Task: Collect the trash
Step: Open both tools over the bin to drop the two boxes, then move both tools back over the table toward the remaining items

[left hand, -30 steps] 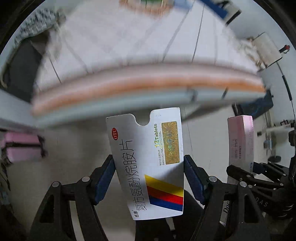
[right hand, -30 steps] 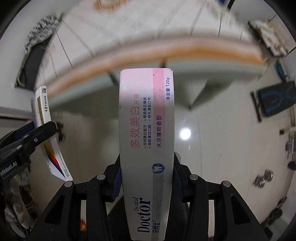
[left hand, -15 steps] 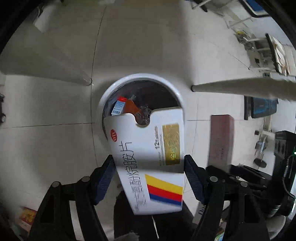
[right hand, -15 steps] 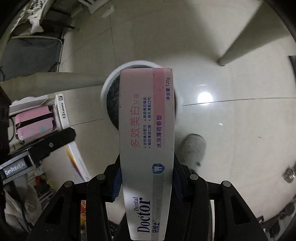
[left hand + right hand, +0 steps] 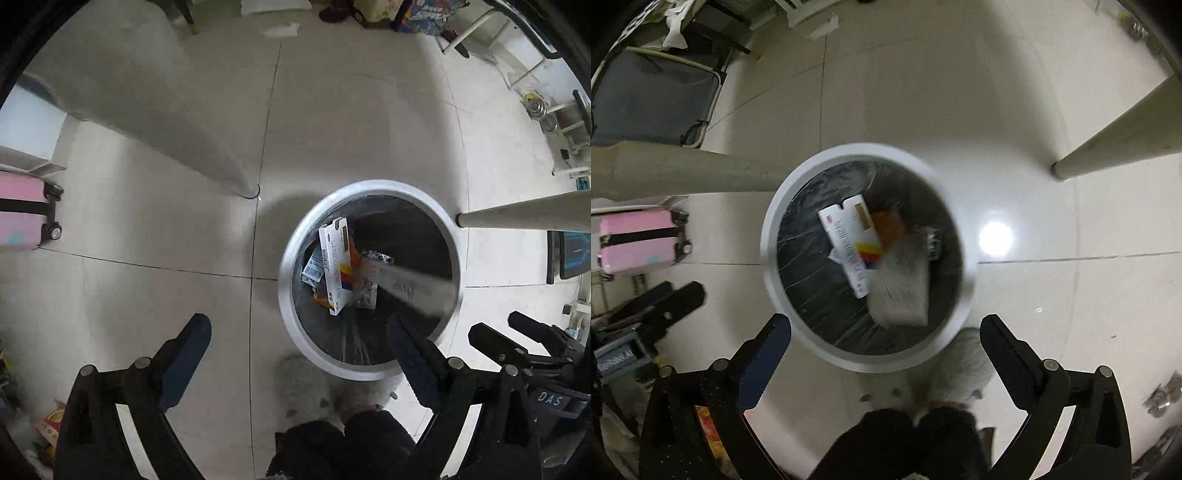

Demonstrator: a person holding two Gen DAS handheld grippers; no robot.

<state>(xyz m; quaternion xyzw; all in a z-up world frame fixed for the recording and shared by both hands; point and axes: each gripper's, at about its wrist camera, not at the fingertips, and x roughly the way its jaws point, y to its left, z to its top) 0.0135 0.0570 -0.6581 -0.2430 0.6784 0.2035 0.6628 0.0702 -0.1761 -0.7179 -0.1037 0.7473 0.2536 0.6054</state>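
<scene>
Both hand-held grippers (image 5: 299, 350) (image 5: 886, 347) spread, empty; toothpaste box (image 5: 899, 291) blurred in bin (image 5: 768, 236).

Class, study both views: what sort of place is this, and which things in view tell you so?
Probably a lived-in room at home: pale tiled floor, a round lined trash bin holding a discarded medicine box, and a pink suitcase parked by furniture legs.

Glossy tiled floor (image 5: 1015, 110) mirrors a lamp beside the smooth white plastic bin (image 5: 775, 206), lined with shiny black film.
</scene>
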